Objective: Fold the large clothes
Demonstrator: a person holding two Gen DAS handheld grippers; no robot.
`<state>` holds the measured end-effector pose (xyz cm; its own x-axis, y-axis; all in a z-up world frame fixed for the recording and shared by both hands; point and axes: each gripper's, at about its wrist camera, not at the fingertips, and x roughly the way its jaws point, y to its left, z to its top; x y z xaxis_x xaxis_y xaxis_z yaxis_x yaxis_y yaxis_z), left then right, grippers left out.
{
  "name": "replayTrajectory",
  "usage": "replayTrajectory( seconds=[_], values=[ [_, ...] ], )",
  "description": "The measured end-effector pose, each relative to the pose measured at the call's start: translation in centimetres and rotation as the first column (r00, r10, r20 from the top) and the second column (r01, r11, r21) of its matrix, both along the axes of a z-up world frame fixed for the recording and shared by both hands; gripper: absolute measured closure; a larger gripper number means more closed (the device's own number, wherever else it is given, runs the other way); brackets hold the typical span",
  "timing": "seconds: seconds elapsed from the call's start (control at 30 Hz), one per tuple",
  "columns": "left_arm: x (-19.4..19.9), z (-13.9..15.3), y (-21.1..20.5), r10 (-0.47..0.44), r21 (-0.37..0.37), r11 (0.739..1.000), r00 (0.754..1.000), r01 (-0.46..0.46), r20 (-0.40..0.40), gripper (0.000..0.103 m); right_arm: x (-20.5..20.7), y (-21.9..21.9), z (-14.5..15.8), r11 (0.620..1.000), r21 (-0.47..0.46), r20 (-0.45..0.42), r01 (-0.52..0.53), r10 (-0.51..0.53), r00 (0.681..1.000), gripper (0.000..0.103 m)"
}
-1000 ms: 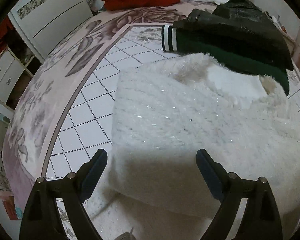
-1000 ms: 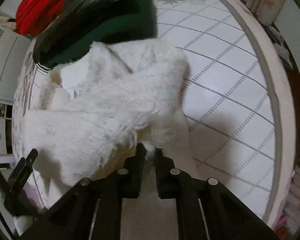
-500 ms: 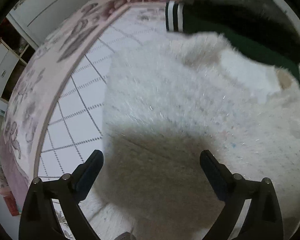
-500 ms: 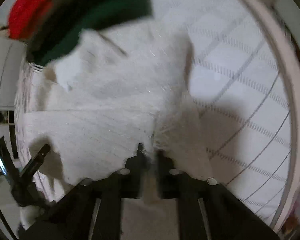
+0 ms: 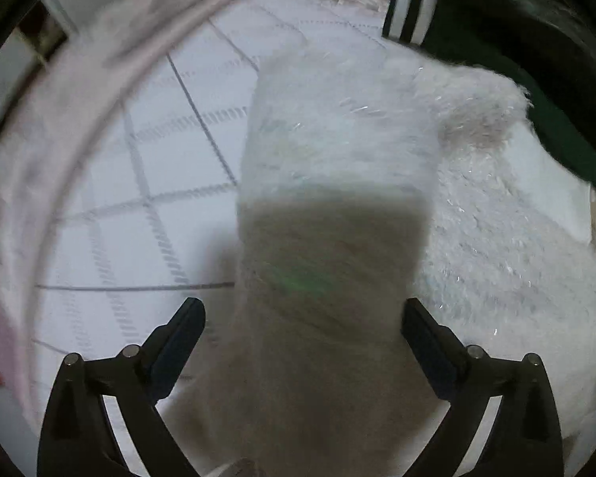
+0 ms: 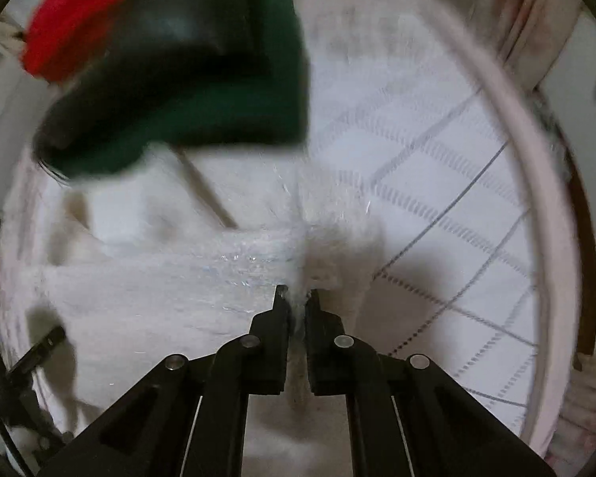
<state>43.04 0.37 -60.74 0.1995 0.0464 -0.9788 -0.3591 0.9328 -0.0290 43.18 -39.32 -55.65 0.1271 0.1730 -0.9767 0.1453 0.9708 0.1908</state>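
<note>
On the bed (image 5: 99,183), with its checked white cover, lies the fluffy white garment (image 5: 476,238), glinting with shiny threads and partly folded. The left claw (image 5: 302,318) has just been opening and stands spread wide over the garment's near fold, gripping nothing. Beyond the garment sits a dark green and black pile (image 6: 202,91). The right claw (image 6: 297,294) pinches the garment's fuzzy edge.

Bedspread (image 5: 111,167), white with a dotted grid and a pink floral border, as landmark. Folded dark green garment (image 6: 234,115) lying on the bedspread toward its far end, its white-striped cuff (image 5: 411,8) at the near left corner. Black jacket (image 6: 186,28) stacked on the green garment. Red fabric (image 6: 71,24) beyond both, blurred.
</note>
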Motion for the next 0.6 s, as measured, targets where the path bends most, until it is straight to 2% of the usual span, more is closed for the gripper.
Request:
replayTrajectory(
  seconds=[0.03, 0.07, 0.13, 0.17, 0.2, 0.3, 0.4, 0.47, 0.5, 0.53, 0.57, 0.6],
  values=[
    [-0.1, 0.2, 0.1, 0.002, -0.01, 1.0, 1.0, -0.001, 0.017, 0.0, 0.1, -0.7, 0.0, 0.999, 0.035, -0.005, 0.017, -0.017, 1.0, 0.091],
    [-0.2, 0.7, -0.2, -0.015, 0.006, 1.0, 0.999, 0.015, 0.029, 0.0, -0.1, -1.6, 0.7, 0.996, 0.085, -0.005, 0.037, -0.037, 0.999, 0.085],
    [-1.0, 2.1, -0.8, -0.048, 0.047, 0.998, 0.997, 0.046, 0.056, 0.0, -1.1, -3.2, 2.4, 0.99, 0.123, 0.001, 0.065, -0.065, 0.998, 0.059],
    [-1.8, 3.0, -1.3, -0.062, 0.062, 0.996, 0.996, 0.058, 0.068, 0.0, -2.1, -4.1, 3.3, 0.988, 0.128, 0.009, 0.08, -0.082, 0.997, 0.037],
    [-2.4, 3.5, -1.6, -0.068, 0.063, 0.996, 0.995, 0.064, 0.071, 0.0, -3.1, -4.8, 3.9, 0.987, 0.139, 0.018, 0.083, -0.086, 0.996, 0.031],
    [-5.2, 4.7, -3.3, -0.086, 0.079, 0.994, 0.995, 0.082, 0.051, 0.0, -6.4, -4.9, 3.7, 0.991, 0.135, -0.042, 0.026, -0.02, 0.999, 0.031],
    [-7.3, 5.3, -5.9, -0.138, 0.089, 0.987, 0.99, 0.134, 0.031, 0.0, -8.8, -2.4, 2.2, 0.986, 0.099, -0.095, -0.136, 0.145, 0.985, 0.031],
    [-8.3, 4.9, -7.8, -0.183, 0.11, 0.977, 0.983, 0.18, 0.012, 0.0, -9.3, 0.1, 1.2, 0.964, 0.05, -0.1, -0.262, 0.266, 0.959, 0.031],
    [-8.4, 4.7, -8.3, -0.197, 0.119, 0.974, 0.98, 0.195, 0.003, 0.0, -9.3, 0.6, 0.8, 0.959, 0.031, -0.093, -0.283, 0.285, 0.954, 0.041],
    [-8.5, 4.2, -8.8, -0.209, 0.123, 0.97, 0.978, 0.208, -0.012, 0.0, -8.9, 0.7, 0.5, 0.963, 0.002, -0.072, -0.27, 0.27, 0.96, 0.056],
    [-8.6, 3.9, -9.1, -0.213, 0.118, 0.97, 0.977, 0.213, -0.016, 0.0, -8.3, -0.6, 0.3, 0.985, 0.032, -0.056, -0.167, 0.168, 0.984, 0.09],
    [-8.6, 3.8, -9.2, -0.213, 0.116, 0.97, 0.977, 0.213, -0.011, 0.0, -8.0, -2.3, 0.1, 0.994, 0.095, -0.055, -0.049, 0.054, 0.997, 0.091]
  ],
)
